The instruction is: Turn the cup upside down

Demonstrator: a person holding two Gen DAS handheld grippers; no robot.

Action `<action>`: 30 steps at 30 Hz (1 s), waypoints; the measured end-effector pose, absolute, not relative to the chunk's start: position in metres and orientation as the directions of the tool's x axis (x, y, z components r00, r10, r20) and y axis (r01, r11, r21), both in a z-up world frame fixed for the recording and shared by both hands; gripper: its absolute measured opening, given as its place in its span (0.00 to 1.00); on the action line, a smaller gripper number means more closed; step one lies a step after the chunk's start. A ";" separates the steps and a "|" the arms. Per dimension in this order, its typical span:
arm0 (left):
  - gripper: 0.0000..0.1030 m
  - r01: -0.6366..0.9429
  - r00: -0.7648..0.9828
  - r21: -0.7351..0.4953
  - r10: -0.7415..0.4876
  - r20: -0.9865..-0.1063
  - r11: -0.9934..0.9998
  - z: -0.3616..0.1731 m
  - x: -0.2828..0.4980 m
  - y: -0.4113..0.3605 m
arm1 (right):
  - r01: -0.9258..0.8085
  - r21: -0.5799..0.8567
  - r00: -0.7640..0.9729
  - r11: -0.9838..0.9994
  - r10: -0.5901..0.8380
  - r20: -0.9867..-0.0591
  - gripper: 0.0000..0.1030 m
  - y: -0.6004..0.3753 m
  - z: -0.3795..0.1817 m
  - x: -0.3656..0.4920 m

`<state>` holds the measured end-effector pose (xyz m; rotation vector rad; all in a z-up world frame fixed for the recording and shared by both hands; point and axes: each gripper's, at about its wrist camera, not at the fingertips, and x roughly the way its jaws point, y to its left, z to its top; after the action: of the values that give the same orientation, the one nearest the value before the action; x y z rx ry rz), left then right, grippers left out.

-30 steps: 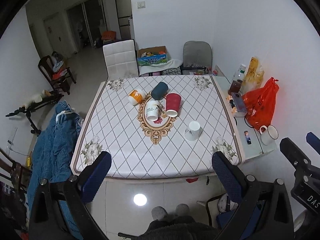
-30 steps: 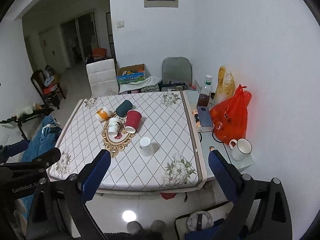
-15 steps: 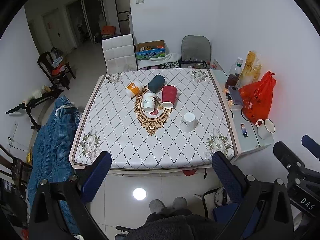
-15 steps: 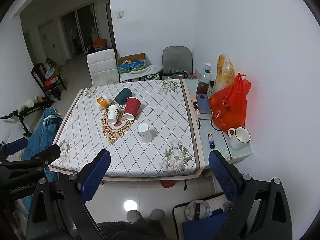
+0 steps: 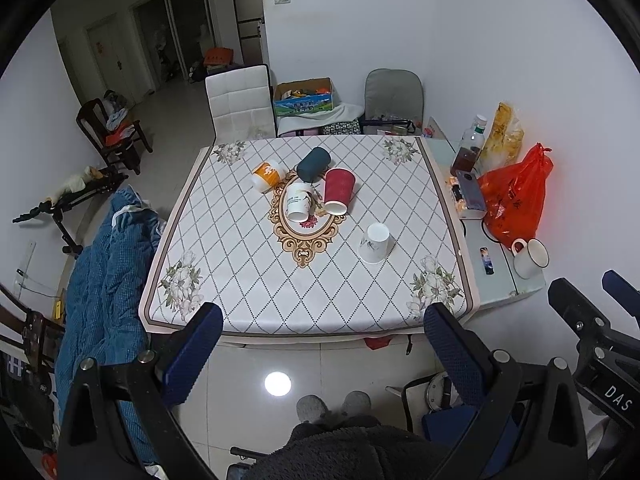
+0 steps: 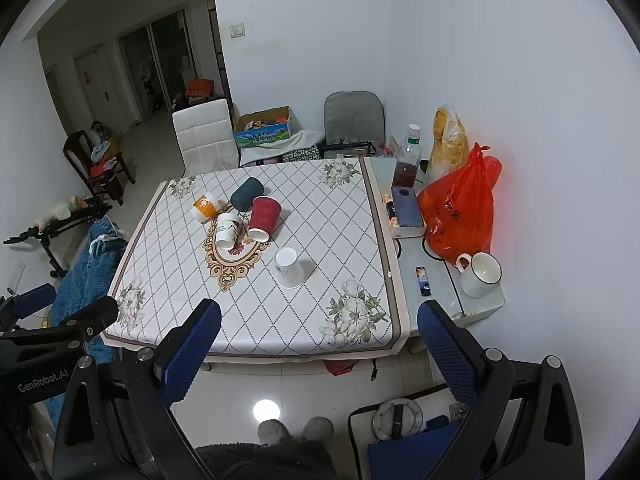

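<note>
A white paper cup [image 5: 375,243] [image 6: 289,268] stands upside down on the table's near right part. Four cups lie on their sides further back: a red cup [image 5: 338,191] [image 6: 263,213], a white printed cup [image 5: 299,201] [image 6: 228,230], a dark teal cup [image 5: 314,164] [image 6: 247,193] and an orange-and-white cup [image 5: 267,175] [image 6: 205,207]. My left gripper [image 5: 322,344] and right gripper [image 6: 318,338] are both open and empty, held high above the floor in front of the table's near edge, well back from all cups.
The table [image 5: 224,264] has a diamond-patterned cloth. A glass side shelf [image 6: 440,280] on the right holds a red bag [image 6: 460,208], a white mug [image 6: 480,274], a bottle and a phone. Chairs and a box stand behind; a blue blanket [image 5: 100,264] lies left.
Both grippers have pulled back and up from the table, so the table and cups look smaller and further away. The cups have not moved.
</note>
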<state>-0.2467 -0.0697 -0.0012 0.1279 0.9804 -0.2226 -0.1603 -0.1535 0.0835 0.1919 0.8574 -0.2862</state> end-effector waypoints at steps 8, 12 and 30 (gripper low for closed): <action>1.00 0.240 0.541 0.013 -0.122 -0.832 0.971 0.000 -0.245 -0.069 | 0.322 0.054 0.622 0.945 -0.168 -0.765 0.98 -0.153 0.084 -0.159; 1.00 0.239 0.541 0.014 -0.122 -0.832 0.971 0.002 -0.243 -0.071 | 0.322 0.058 0.622 0.945 -0.165 -0.765 0.98 -0.152 0.084 -0.158; 1.00 0.240 0.524 0.006 -0.125 -0.842 0.971 0.000 -0.241 -0.074 | 0.318 0.056 0.615 0.946 -0.161 -0.772 0.98 -0.151 0.079 -0.154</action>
<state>-0.2410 -0.0735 -0.0001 0.1267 0.9961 -0.2189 -0.1538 -0.1511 0.0795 0.1952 0.8661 -0.2782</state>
